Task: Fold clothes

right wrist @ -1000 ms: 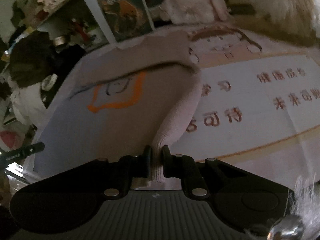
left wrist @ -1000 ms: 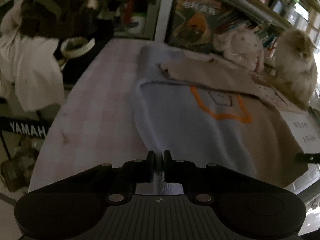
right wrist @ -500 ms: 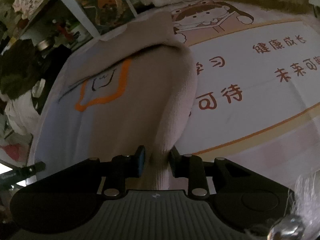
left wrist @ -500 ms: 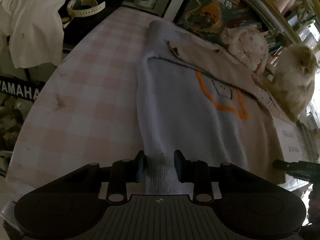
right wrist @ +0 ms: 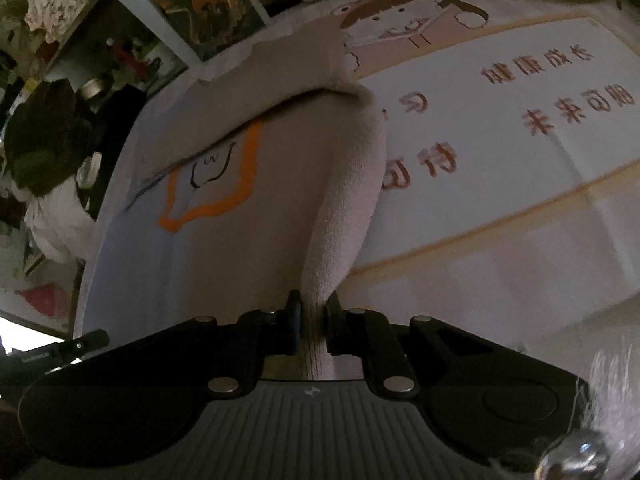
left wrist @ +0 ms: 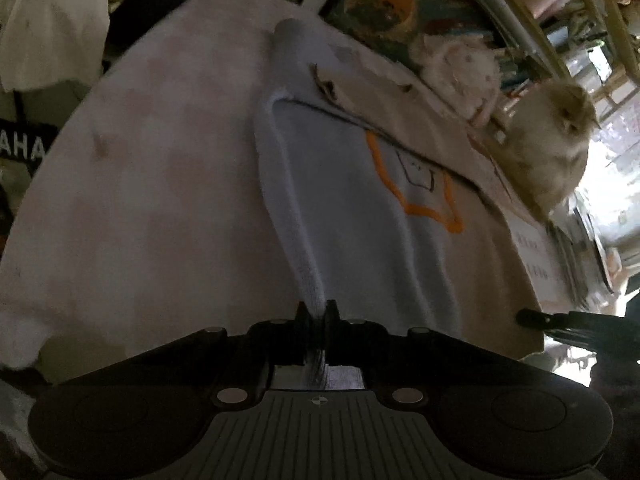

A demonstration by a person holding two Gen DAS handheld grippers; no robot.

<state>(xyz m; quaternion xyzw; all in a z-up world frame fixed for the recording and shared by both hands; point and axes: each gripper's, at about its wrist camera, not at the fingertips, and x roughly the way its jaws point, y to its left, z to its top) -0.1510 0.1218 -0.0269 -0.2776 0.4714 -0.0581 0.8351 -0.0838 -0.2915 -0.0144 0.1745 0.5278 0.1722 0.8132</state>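
Note:
A sweater, half light blue and half beige with an orange outline drawing, lies flat on the table (left wrist: pixel 352 216) (right wrist: pixel 224 248). Its top part is folded down over the chest. My left gripper (left wrist: pixel 317 312) is shut on the cuff of the blue sleeve (left wrist: pixel 288 216), which runs along the sweater's left side. My right gripper (right wrist: pixel 313 312) is shut on the cuff of the beige sleeve (right wrist: pixel 344 200), which lies along the sweater's right side. The tip of the other gripper shows at the edge of each view (left wrist: pixel 560 320) (right wrist: pixel 60 350).
A pink checked tablecloth (left wrist: pixel 160 200) covers the table. A printed sheet with a cartoon and characters (right wrist: pixel 520 128) lies right of the sweater. A fluffy cat (left wrist: pixel 556 140) and a plush toy (left wrist: pixel 456 68) sit at the far edge by bookshelves. White cloth (left wrist: pixel 48 20) hangs at left.
Both grippers opened half a second ago, then closed again on the sleeve cuffs. The left view has tilted and moved slightly; the sweater has stayed flat on the table.

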